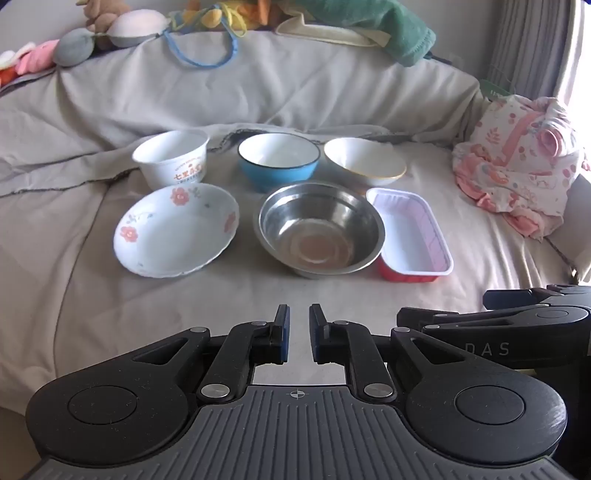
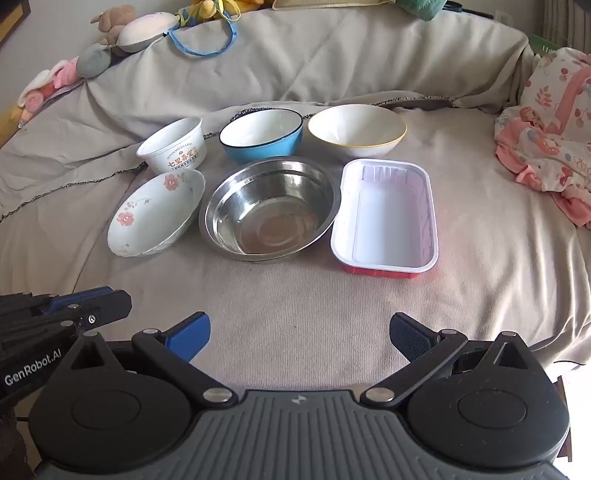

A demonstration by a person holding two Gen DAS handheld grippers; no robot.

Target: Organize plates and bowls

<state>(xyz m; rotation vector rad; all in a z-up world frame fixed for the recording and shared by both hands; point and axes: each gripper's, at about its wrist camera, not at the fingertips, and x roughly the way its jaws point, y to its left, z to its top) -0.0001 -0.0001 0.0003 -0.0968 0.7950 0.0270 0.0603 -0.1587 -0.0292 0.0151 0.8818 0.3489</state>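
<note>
Six dishes sit in two rows on a beige sheet. Back row: a white paper bowl [image 1: 171, 158] [image 2: 173, 147] with printed text, a blue bowl [image 1: 279, 160] [image 2: 262, 134], a white bowl with a yellow rim [image 1: 365, 160] [image 2: 356, 129]. Front row: a floral plate [image 1: 175, 229] [image 2: 157, 212], a steel bowl [image 1: 319, 227] [image 2: 267, 208], a red tray with a white inside [image 1: 410, 232] [image 2: 386, 218]. My left gripper [image 1: 298, 330] is nearly shut and empty, well short of the dishes. My right gripper [image 2: 300, 332] is open and empty, also short of them.
The sheet [image 1: 92, 295] covers a bed or sofa. Soft toys [image 1: 122, 26] and a green towel [image 1: 388, 26] lie along the back. A pink patterned cloth [image 1: 517, 162] [image 2: 550, 136] is bunched at the right. The right gripper's body [image 1: 517, 328] shows beside the left one.
</note>
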